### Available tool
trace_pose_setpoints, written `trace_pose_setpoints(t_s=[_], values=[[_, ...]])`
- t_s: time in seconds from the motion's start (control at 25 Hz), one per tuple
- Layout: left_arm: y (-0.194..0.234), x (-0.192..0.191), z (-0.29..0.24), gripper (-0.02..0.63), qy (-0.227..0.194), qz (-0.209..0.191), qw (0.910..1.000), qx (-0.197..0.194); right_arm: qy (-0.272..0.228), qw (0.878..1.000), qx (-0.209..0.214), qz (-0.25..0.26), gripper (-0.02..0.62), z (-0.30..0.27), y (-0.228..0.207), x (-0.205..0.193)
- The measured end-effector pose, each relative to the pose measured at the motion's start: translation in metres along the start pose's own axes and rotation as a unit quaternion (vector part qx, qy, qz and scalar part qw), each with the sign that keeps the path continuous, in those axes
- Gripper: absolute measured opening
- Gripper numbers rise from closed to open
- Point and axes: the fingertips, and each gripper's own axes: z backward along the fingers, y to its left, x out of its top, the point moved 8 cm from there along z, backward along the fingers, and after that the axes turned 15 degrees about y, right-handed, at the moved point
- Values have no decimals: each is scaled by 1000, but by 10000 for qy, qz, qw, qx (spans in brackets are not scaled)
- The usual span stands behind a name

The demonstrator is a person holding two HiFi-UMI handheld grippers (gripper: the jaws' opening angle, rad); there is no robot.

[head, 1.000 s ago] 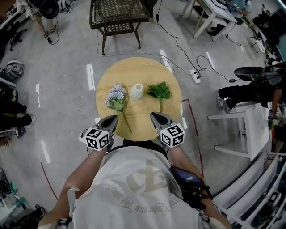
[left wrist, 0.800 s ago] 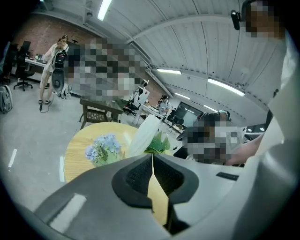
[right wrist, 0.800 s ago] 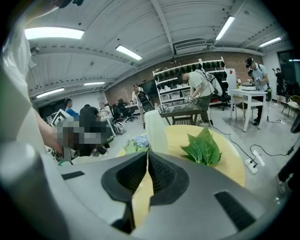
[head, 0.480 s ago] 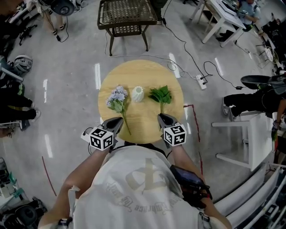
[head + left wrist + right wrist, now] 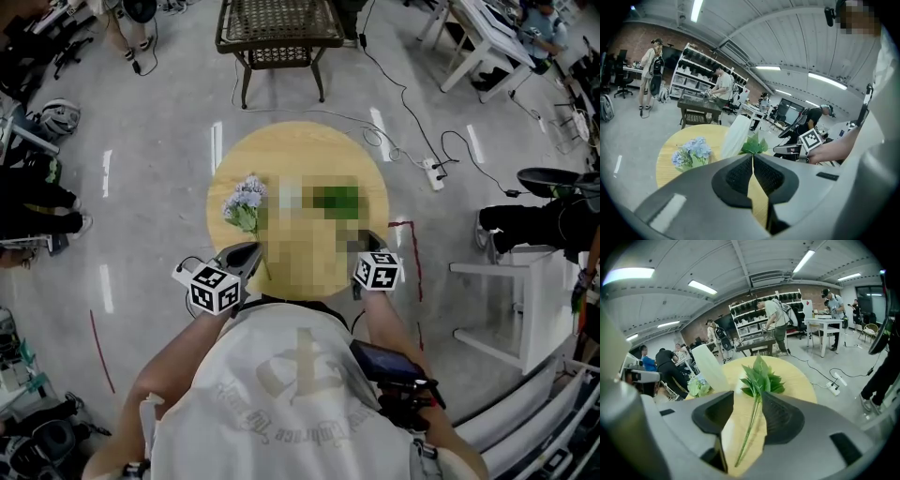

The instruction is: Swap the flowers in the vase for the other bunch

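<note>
A round wooden table [image 5: 300, 150] holds a white vase [image 5: 736, 136] between blue flowers [image 5: 244, 202] and a green bunch [image 5: 759, 378]. The left gripper [image 5: 753, 161] is closed and empty. The right gripper [image 5: 747, 397] has just been opening its jaws, which straddle the green stem without pressing it.

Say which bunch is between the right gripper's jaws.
The green bunch: its stem lies between the right gripper's jaws, which have just been opening. The blue bunch lies beyond the vase.
</note>
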Motion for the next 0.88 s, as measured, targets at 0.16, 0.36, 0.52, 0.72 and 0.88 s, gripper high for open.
trace_pose_setpoints(t_s=[0.16,0.36,0.52,0.72,0.88], values=[[5,-5,3,12,48,90,9999,102,22,9993,80,-367,198,-16,-12,7],[9,-8,7,12,31,264,9994,217,129,9986,24,-507,226,-35,-20,18],[9,-7,8,12,-14,357,9990,270,164,9988,-135,-447,250,-48,-24,29],[8,-13,14,12,-39,507,9982,323,289,9986,-147,-419,258,-65,-28,39],[9,-17,20,12,-61,622,9973,395,395,9984,-107,-398,258,-79,-31,49]])
